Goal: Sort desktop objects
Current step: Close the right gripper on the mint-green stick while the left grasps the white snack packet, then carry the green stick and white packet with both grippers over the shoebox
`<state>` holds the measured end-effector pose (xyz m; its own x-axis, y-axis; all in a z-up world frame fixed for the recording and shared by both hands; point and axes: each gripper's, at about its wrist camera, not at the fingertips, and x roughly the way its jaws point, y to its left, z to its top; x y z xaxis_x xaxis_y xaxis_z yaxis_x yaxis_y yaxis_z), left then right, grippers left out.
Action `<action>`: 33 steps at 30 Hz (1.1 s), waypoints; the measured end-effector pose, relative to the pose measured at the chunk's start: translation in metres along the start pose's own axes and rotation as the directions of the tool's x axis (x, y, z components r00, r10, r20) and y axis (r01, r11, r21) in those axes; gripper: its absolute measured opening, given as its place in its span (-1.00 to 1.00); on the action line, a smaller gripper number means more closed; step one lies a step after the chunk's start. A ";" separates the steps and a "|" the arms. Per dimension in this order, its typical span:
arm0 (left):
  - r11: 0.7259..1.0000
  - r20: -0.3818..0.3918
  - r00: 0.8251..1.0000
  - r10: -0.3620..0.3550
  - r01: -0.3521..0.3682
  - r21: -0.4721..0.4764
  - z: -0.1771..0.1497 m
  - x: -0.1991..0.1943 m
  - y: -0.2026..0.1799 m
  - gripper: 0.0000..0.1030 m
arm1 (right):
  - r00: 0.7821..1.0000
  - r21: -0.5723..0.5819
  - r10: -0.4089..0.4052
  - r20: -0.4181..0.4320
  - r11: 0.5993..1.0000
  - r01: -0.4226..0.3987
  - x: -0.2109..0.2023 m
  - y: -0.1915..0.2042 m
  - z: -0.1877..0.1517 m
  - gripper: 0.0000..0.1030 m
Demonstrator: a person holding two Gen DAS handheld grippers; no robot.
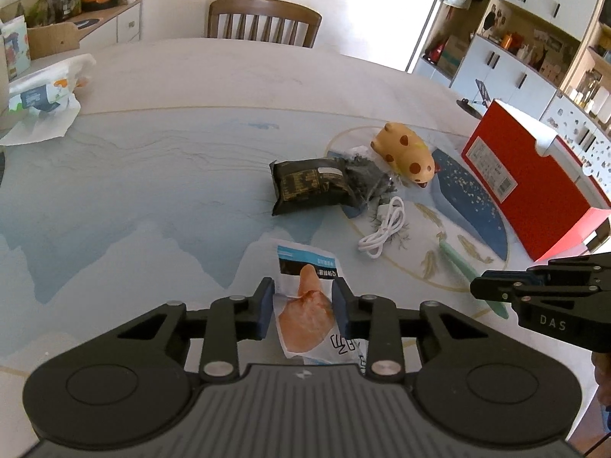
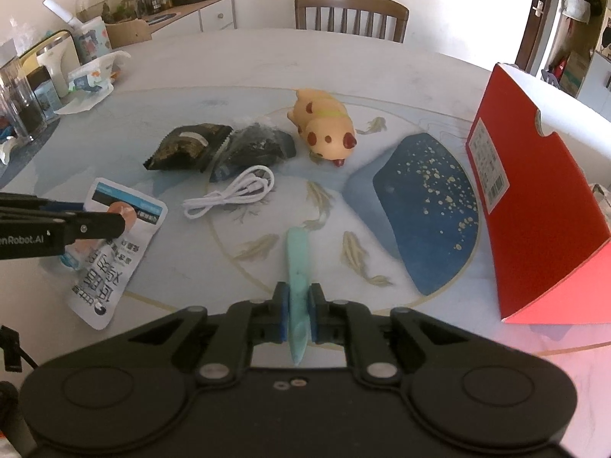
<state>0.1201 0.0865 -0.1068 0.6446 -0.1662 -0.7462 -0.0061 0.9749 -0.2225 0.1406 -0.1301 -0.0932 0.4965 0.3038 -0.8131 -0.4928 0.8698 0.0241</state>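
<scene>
Blue-padded fingers (image 1: 267, 305) of the left gripper (image 1: 303, 307) sit either side of a white snack pouch (image 1: 305, 305), pads pressed on its edges, the pouch lying flat on the counter (image 1: 152, 171). Over on the other side, the right gripper (image 2: 298, 315) is clamped on a pale green flat tool (image 2: 297, 267), which runs straight out between the fingers across the mat's fish print. Just beyond the pouch lies a coiled white cable (image 2: 233, 192), and past that a dark snack packet (image 2: 187, 149) touching a clear bag of dark bits (image 2: 254, 149). A spotted yellow pig toy (image 2: 324, 129) stands beside that bag. Well off to the right, a red box (image 2: 534, 210) stands on the counter.
</scene>
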 end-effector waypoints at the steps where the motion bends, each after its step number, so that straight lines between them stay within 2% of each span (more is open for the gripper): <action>1: 1.000 0.002 1.000 -0.003 0.003 -0.002 0.000 -0.001 0.001 -0.47 | 1.000 0.001 0.003 0.003 1.000 -0.003 -0.002 0.001 0.000 -0.81; 2: 1.000 0.007 1.000 -0.006 0.006 -0.006 0.000 -0.003 0.001 -0.51 | 1.000 0.002 0.005 0.005 1.000 -0.005 -0.003 0.002 0.001 -0.81; 4: 1.000 0.021 1.000 -0.017 0.017 -0.013 0.001 -0.008 0.003 -0.72 | 1.000 0.003 0.008 0.009 1.000 -0.008 -0.006 0.003 0.001 -0.81; 16: 0.998 0.046 0.997 -0.065 0.065 -0.016 0.005 -0.025 0.002 -0.88 | 0.998 0.025 0.031 0.046 0.999 -0.032 -0.025 0.005 0.006 -0.81; 33: 0.990 0.100 0.988 -0.115 0.122 -0.064 0.012 -0.051 0.006 -0.90 | 0.995 0.048 0.042 0.085 0.998 -0.046 -0.052 -0.007 0.013 -0.81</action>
<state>0.0966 0.1023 -0.0624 0.7143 -0.2617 -0.6491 0.0233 0.9358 -0.3517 0.1273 -0.1472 -0.0433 0.5347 0.3719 -0.7588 -0.4801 0.8726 0.0894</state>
